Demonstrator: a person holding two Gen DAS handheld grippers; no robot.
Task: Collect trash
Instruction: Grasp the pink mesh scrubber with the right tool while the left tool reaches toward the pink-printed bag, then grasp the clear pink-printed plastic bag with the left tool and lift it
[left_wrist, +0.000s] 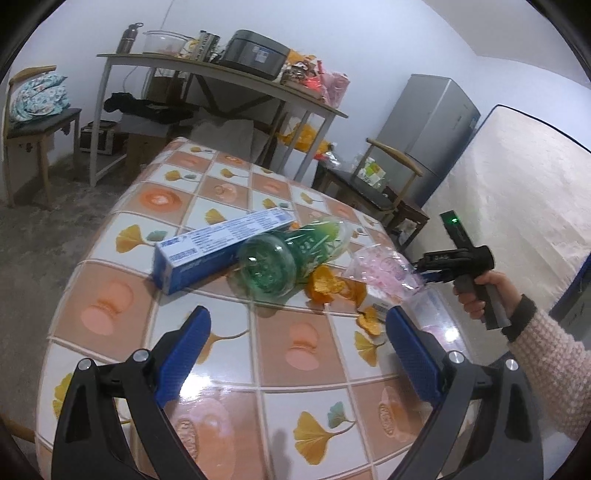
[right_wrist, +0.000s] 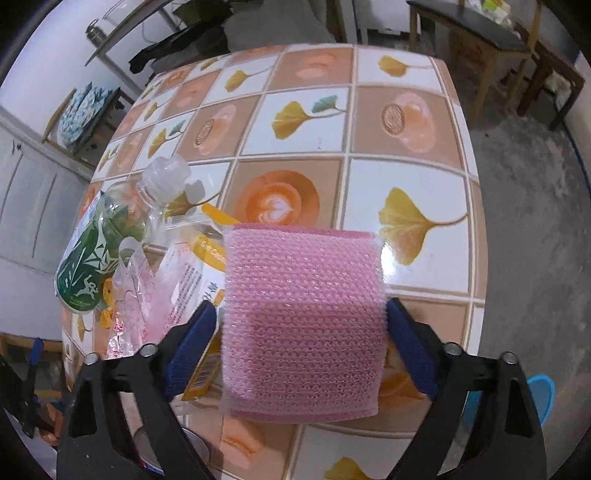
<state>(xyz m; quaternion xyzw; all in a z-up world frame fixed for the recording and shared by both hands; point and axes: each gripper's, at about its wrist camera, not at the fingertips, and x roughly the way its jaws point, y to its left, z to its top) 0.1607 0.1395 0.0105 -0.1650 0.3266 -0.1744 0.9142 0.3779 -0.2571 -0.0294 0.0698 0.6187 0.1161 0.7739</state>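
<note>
Table (left_wrist: 207, 373): large, covered by a glossy cloth printed with orange and white squares, yellow ginkgo leaves and coffee cups. All trash lies on it, gathered toward one end.

Long blue-and-white cardboard box (left_wrist: 221, 247): lies flat, one end against the base of the bottle.

Clear plastic bottle with a green printed label (left_wrist: 291, 254): lies on its side, base toward the left wrist camera; in the right wrist view its capless neck points away across the table.

Pink bubble-wrap piece (right_wrist: 303, 317): folded rectangular sheet, between the pads of the right gripper (right_wrist: 301, 347). Jaws stand wide; the right pad touches the sheet's edge, the left pad is at or just off the other edge. Contact on that side cannot be told, so a firm clamp is not confirmed. Sheet fills the gap almost fully.

Yellow-and-white printed plastic wrapper (right_wrist: 199, 258): flat, partly under the bubble wrap and beside the bottle.

Crumpled clear film with pink print (right_wrist: 136, 295): beside the bottle's label end.

Orange peel pieces (left_wrist: 328, 288): scattered on the cloth just beside the bottle.

Left gripper (left_wrist: 297, 350): jaws apart, nothing between them, poised over bare cloth short of the pile.
</note>
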